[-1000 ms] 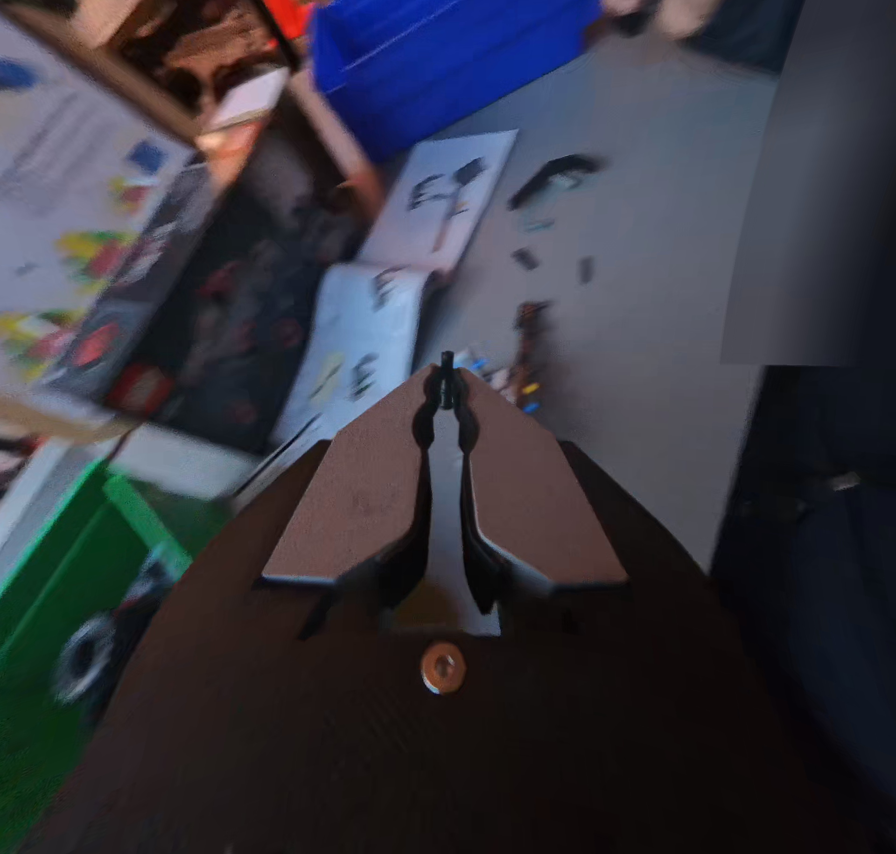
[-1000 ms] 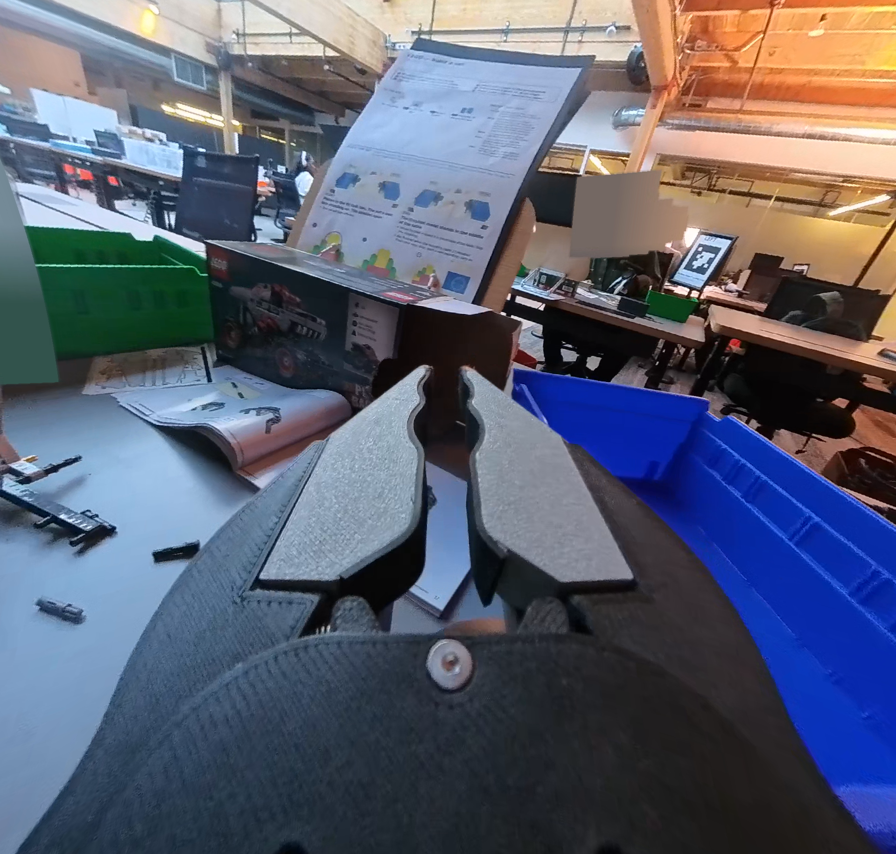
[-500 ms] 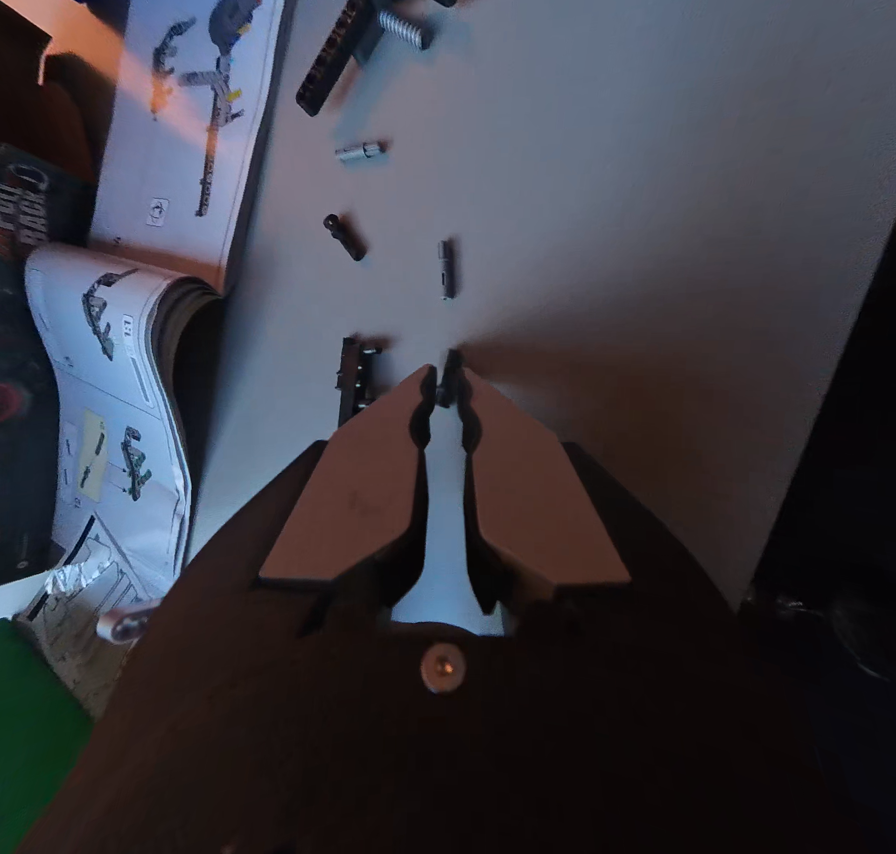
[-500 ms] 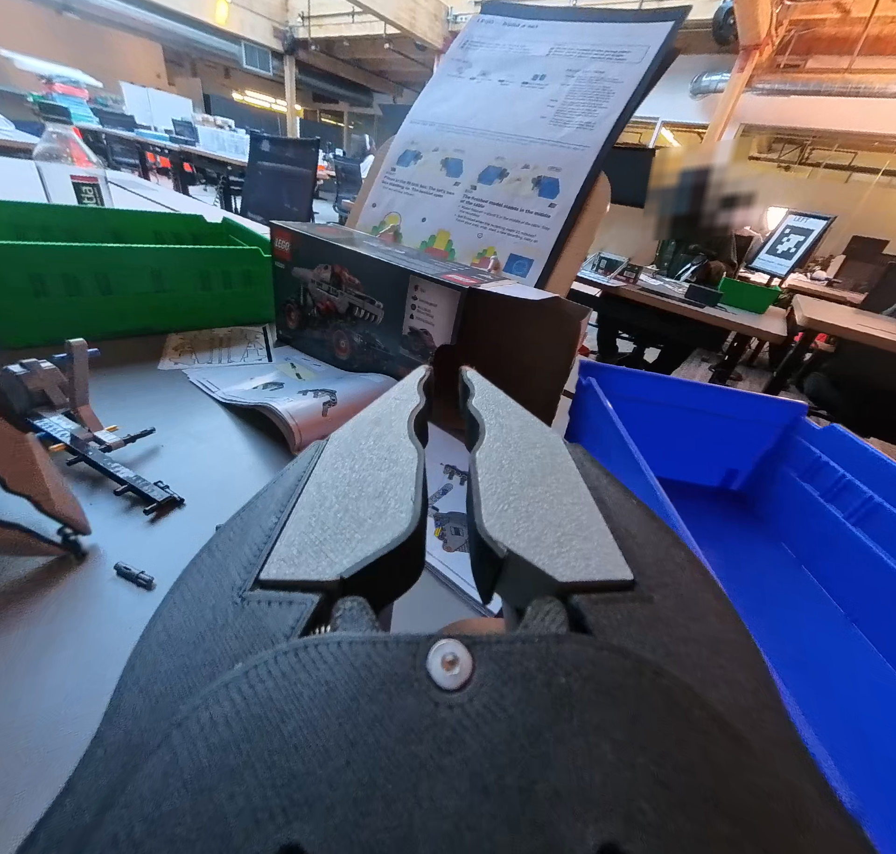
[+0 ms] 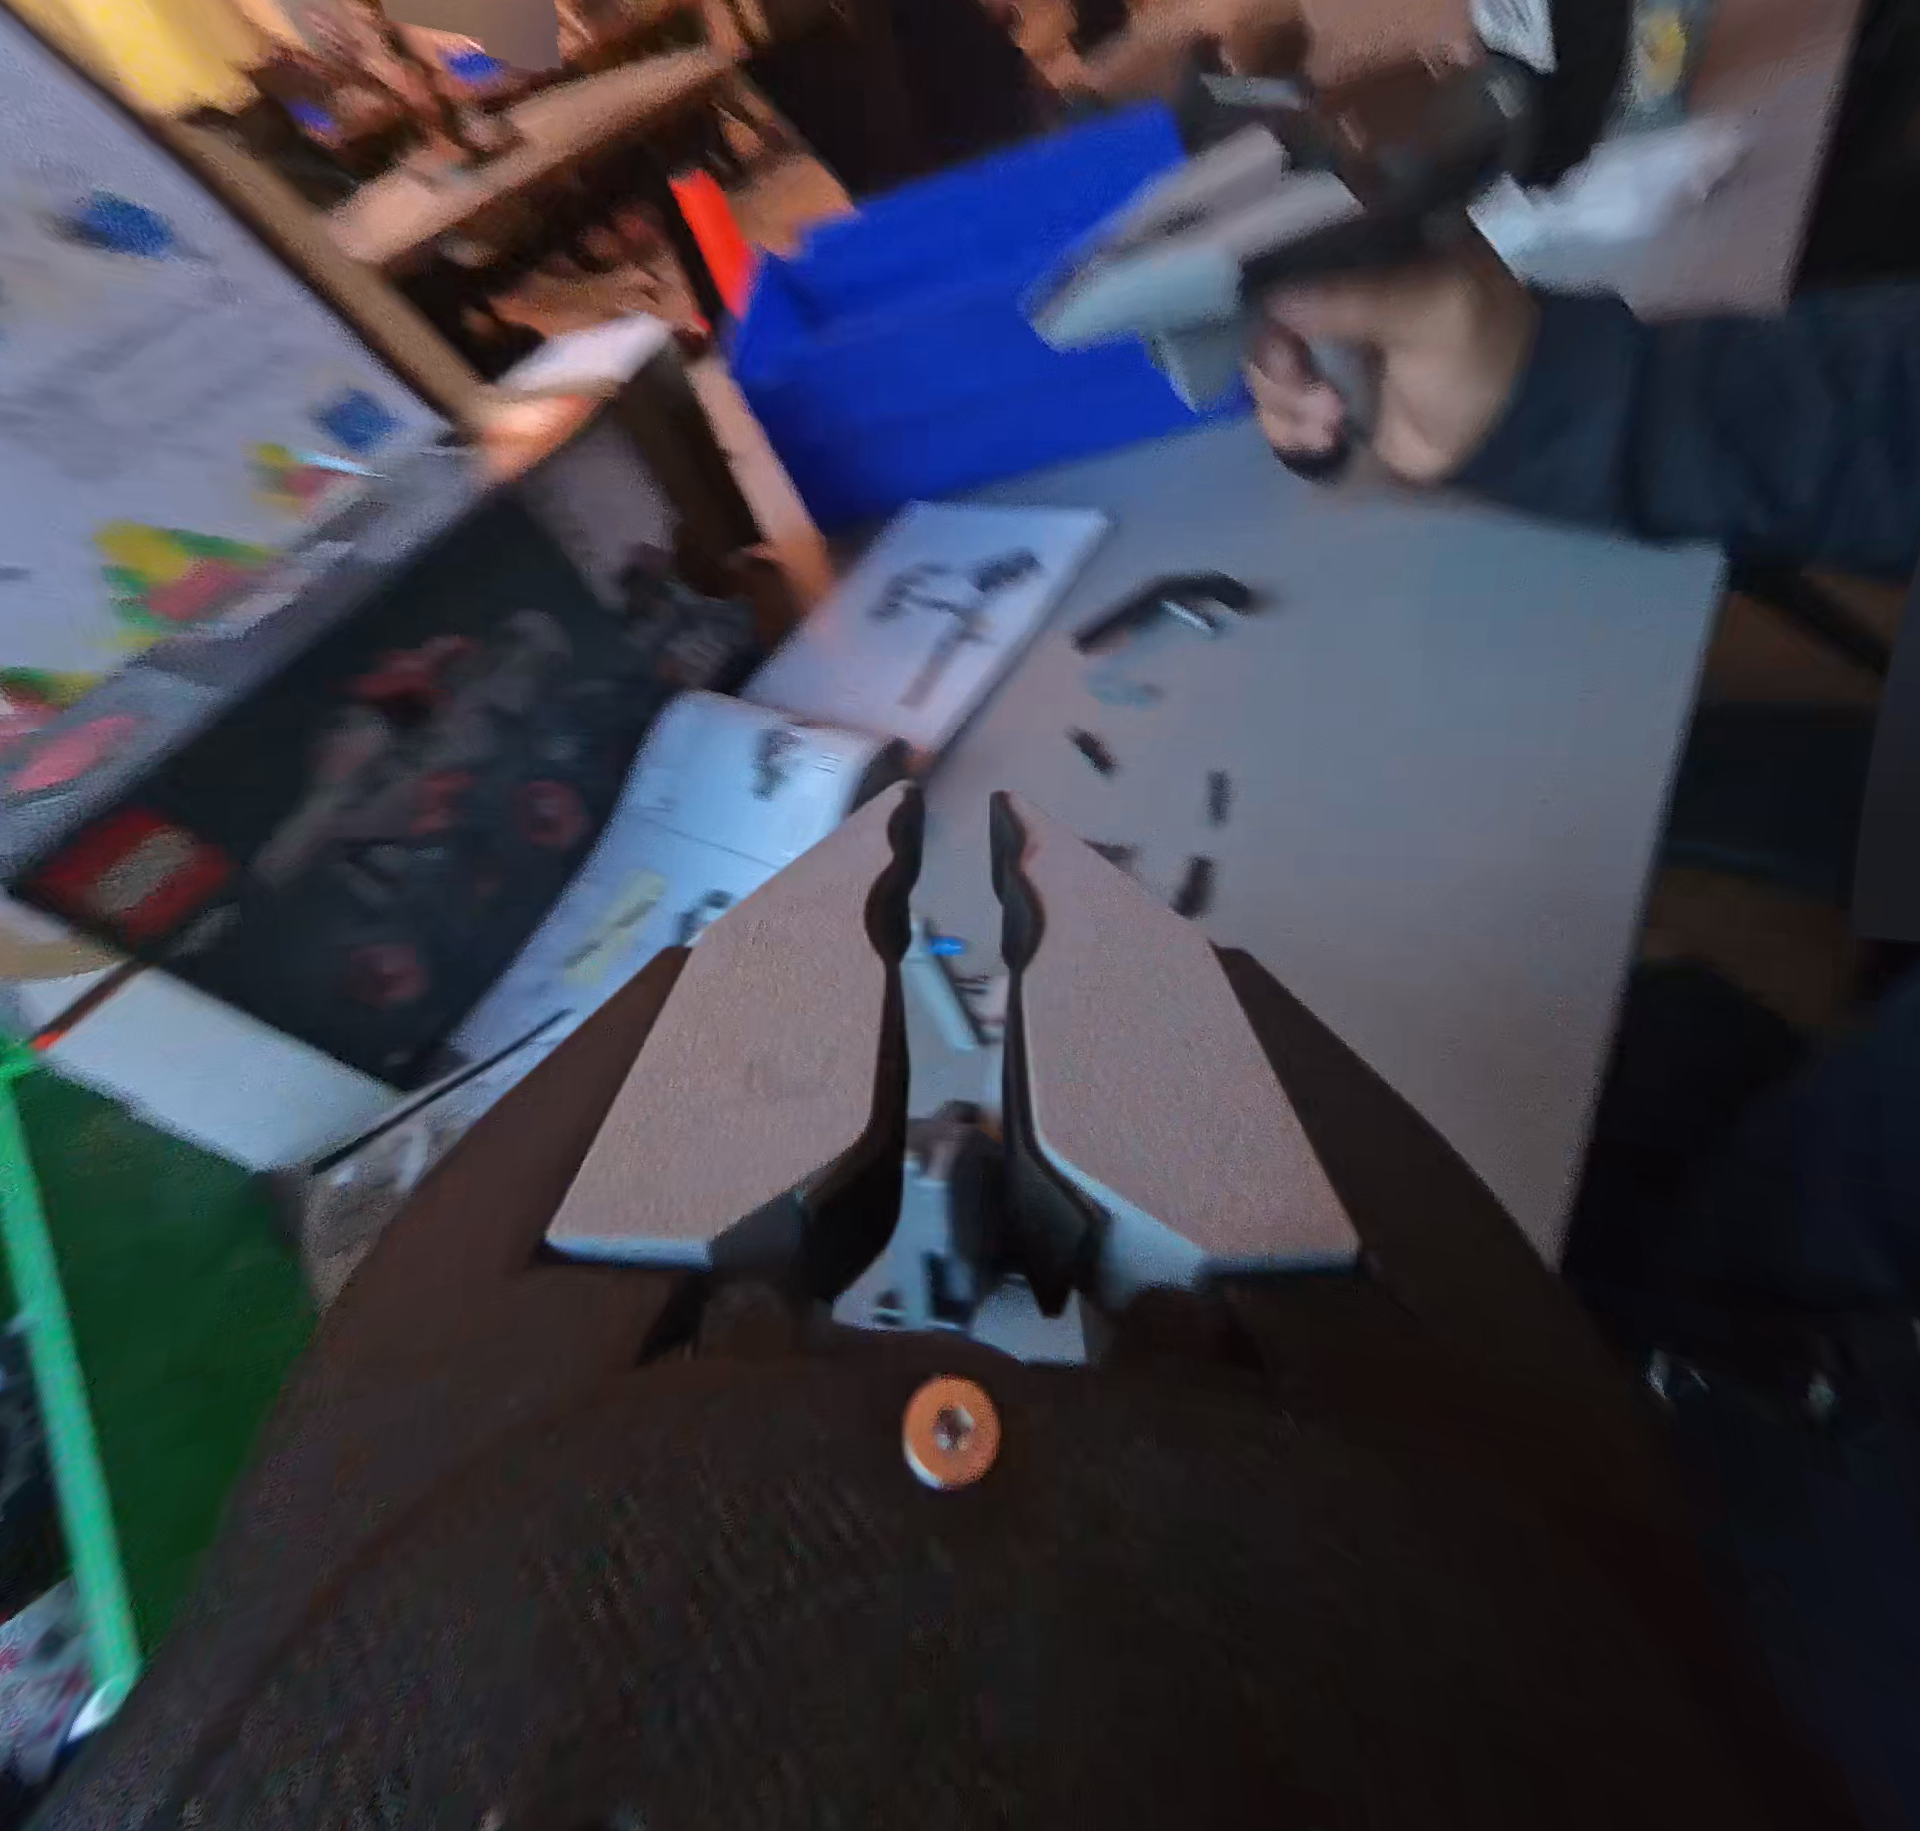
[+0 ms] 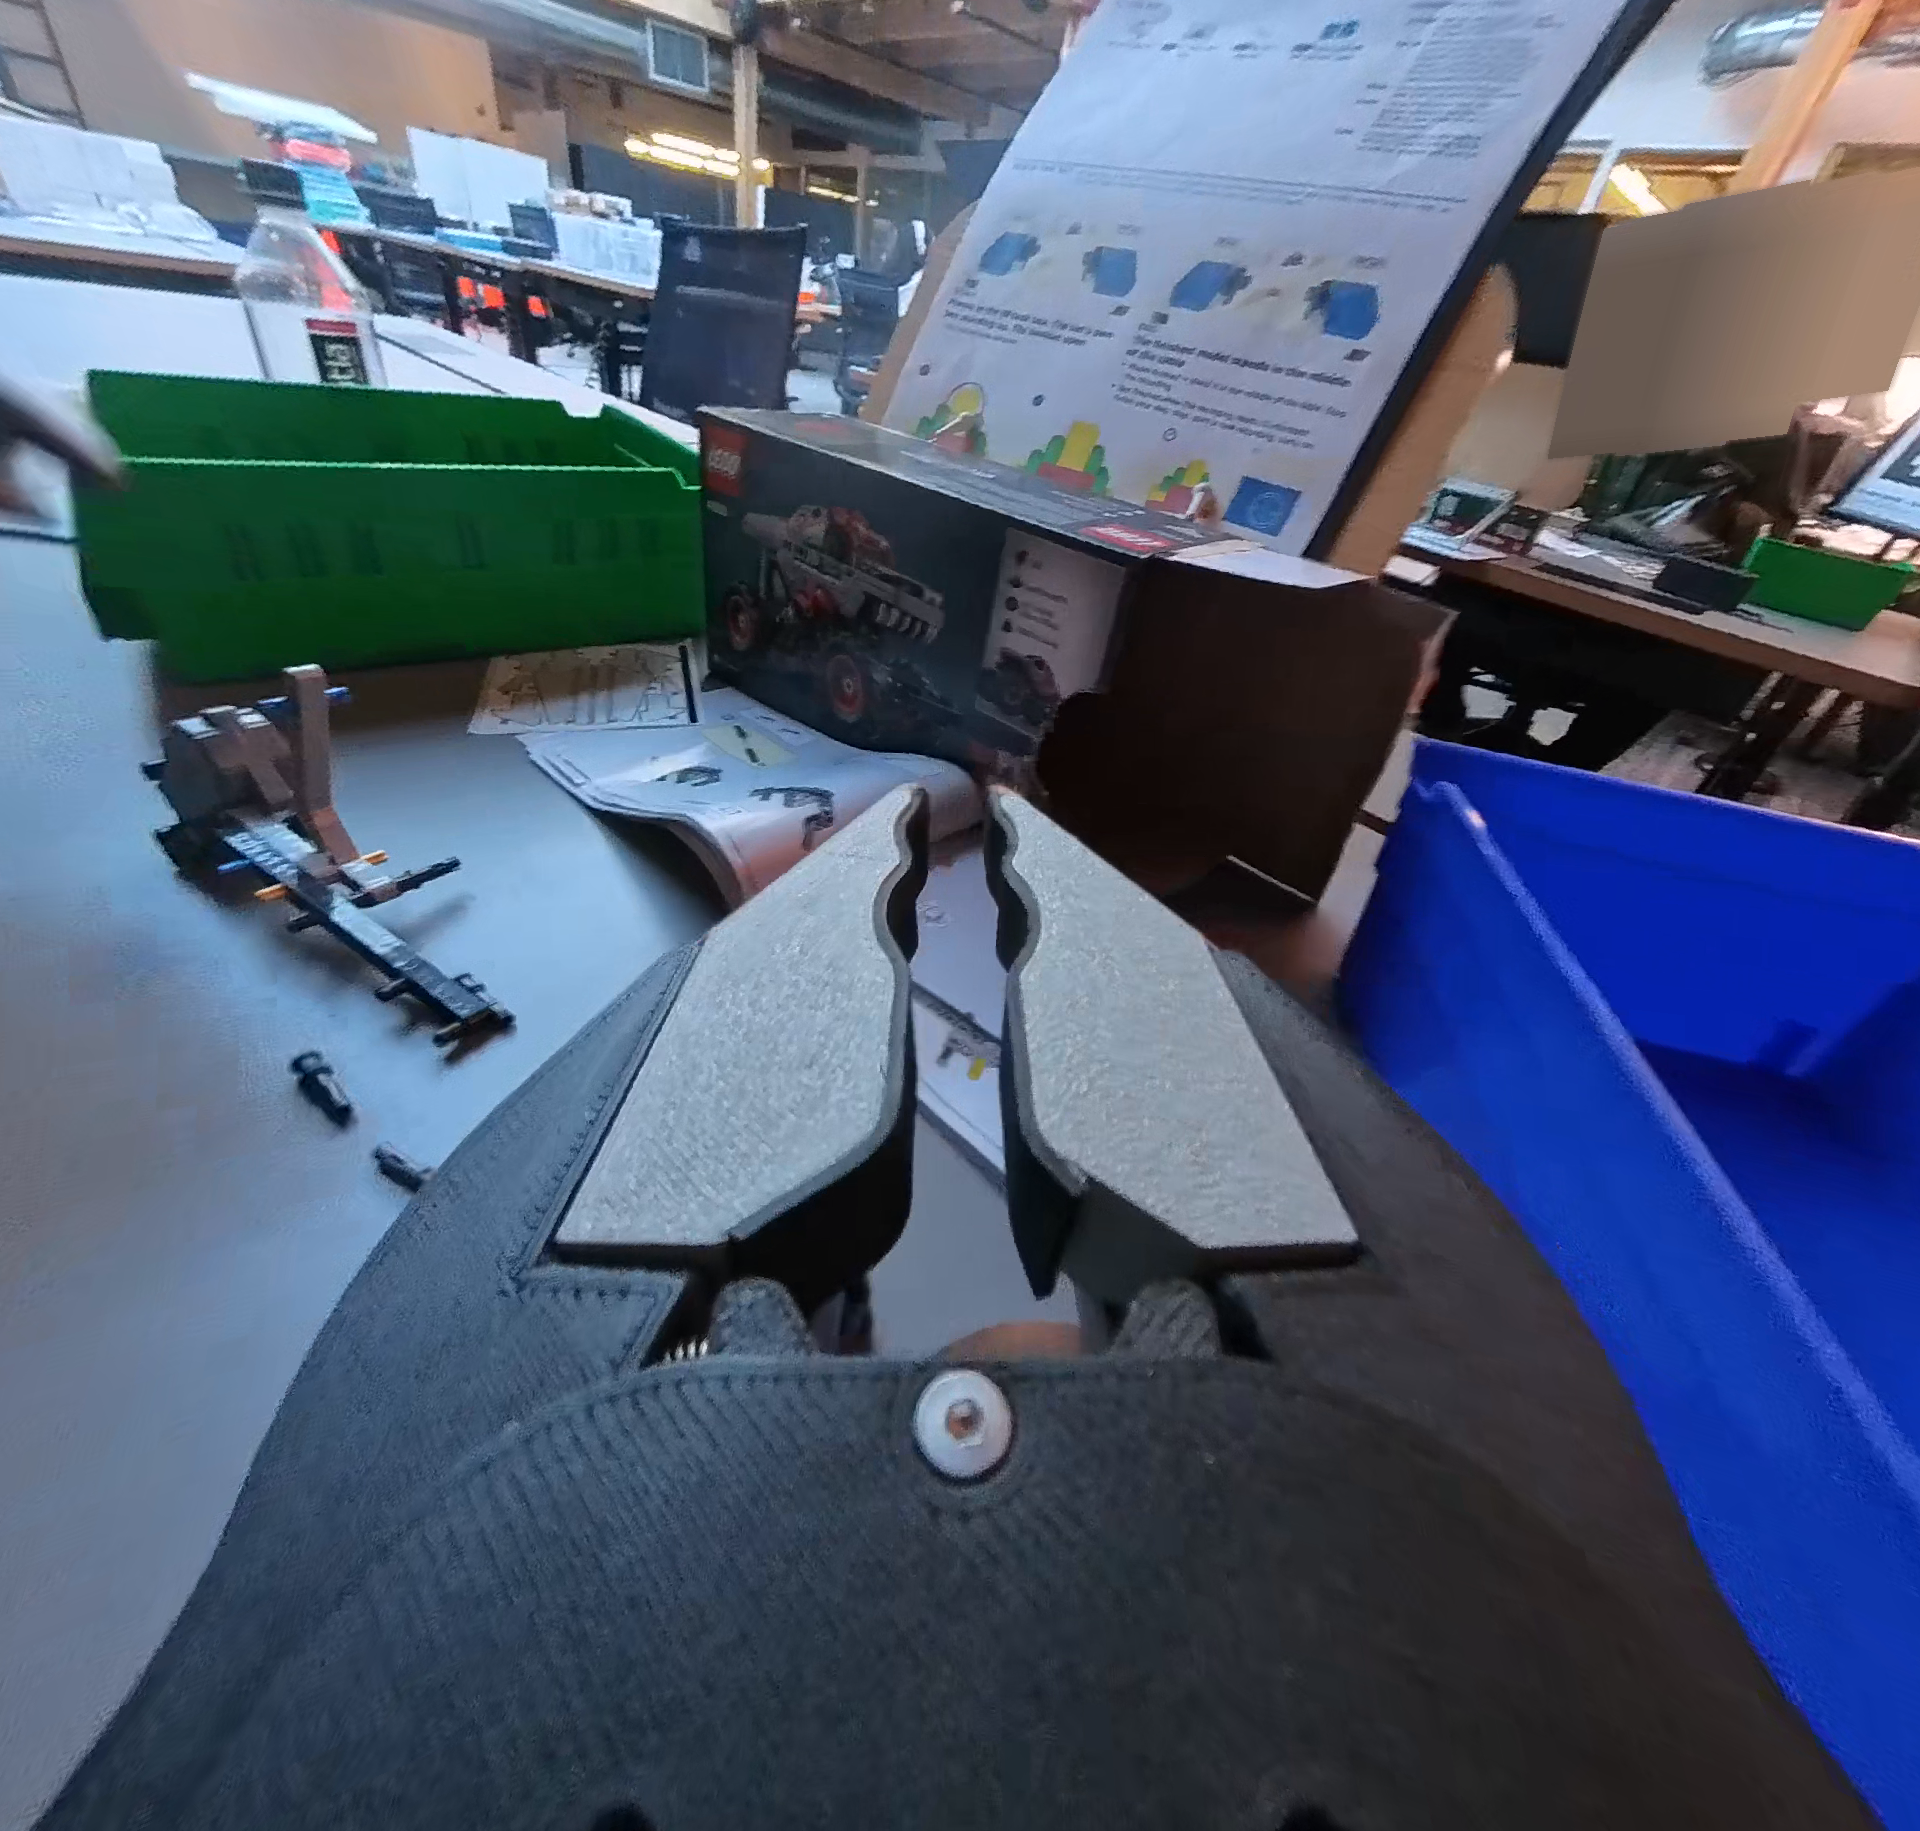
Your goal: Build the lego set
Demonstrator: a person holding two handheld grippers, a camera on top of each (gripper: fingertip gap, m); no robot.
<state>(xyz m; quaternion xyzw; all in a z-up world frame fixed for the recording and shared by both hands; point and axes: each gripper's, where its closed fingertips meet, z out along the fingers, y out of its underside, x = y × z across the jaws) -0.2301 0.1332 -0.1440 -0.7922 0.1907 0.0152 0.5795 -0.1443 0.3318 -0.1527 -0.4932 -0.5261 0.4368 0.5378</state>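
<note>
A grey counter (image 6: 125, 1106) is seen carrying a blue bin (image 6: 1662, 1054) at its far right corner and a green bin (image 6: 395, 534) at the far left. The lego box (image 6: 914, 576) stands between them at the far edge. The partly built black lego frame (image 6: 312, 867) lies mid-counter, loose pins (image 6: 320, 1085) beside it. The left gripper (image 5: 956, 815) and right gripper (image 6: 954, 825) are held narrowly parted, empty.

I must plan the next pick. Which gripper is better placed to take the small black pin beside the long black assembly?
Probably the left gripper: open, empty, above the assembly; the right gripper points away from the black pin.
</note>
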